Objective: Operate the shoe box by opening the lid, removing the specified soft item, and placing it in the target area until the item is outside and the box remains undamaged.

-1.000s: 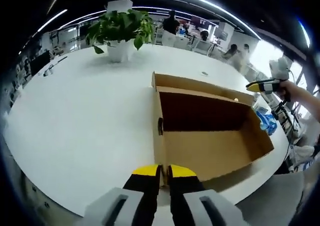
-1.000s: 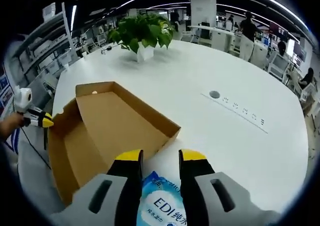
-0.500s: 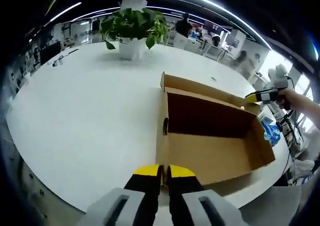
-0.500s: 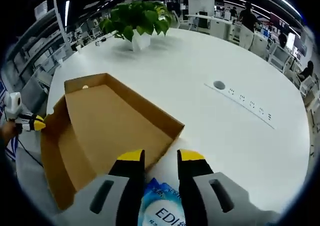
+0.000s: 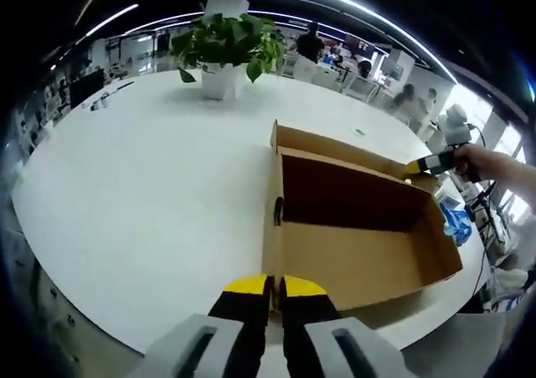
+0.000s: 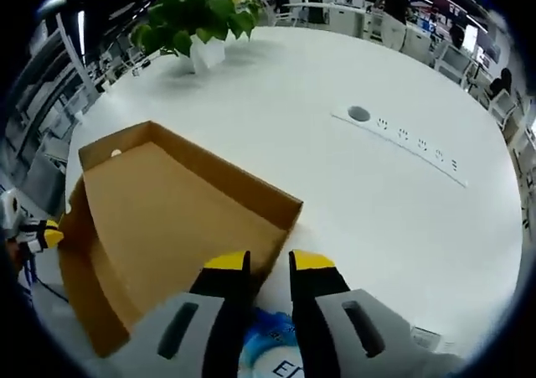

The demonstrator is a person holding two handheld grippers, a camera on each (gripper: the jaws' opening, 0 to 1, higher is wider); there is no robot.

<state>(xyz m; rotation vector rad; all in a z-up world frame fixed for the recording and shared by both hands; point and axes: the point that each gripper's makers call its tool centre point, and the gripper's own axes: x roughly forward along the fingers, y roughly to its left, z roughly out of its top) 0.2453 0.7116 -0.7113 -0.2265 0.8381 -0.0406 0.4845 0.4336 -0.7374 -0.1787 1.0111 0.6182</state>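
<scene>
An open brown shoe box (image 5: pixel 360 261) lies on the white table (image 5: pixel 134 194), its inside bare. My left gripper (image 5: pixel 274 284) is shut on the top edge of the box's near end wall; in the right gripper view it shows at the box's far left corner (image 6: pixel 48 235). A blue-and-white soft packet (image 5: pixel 452 214) lies on the table just outside the box's right end. My right gripper (image 6: pixel 270 262) hangs above that packet (image 6: pixel 272 349), jaws a little apart with nothing between the tips. In the left gripper view the right gripper (image 5: pixel 416 167) hovers by the box's far right corner.
A potted green plant (image 5: pixel 224 47) stands at the table's far side, also seen in the right gripper view (image 6: pixel 197 18). A row of table sockets (image 6: pixel 410 139) lies right of the box (image 6: pixel 167 219). A hand (image 5: pixel 481 162) holds the right gripper. Desks and people fill the background.
The right gripper's jaws have narrowed and its view has pulled back, so the packet sits lower between them. The left gripper keeps its hold on the box wall.
</scene>
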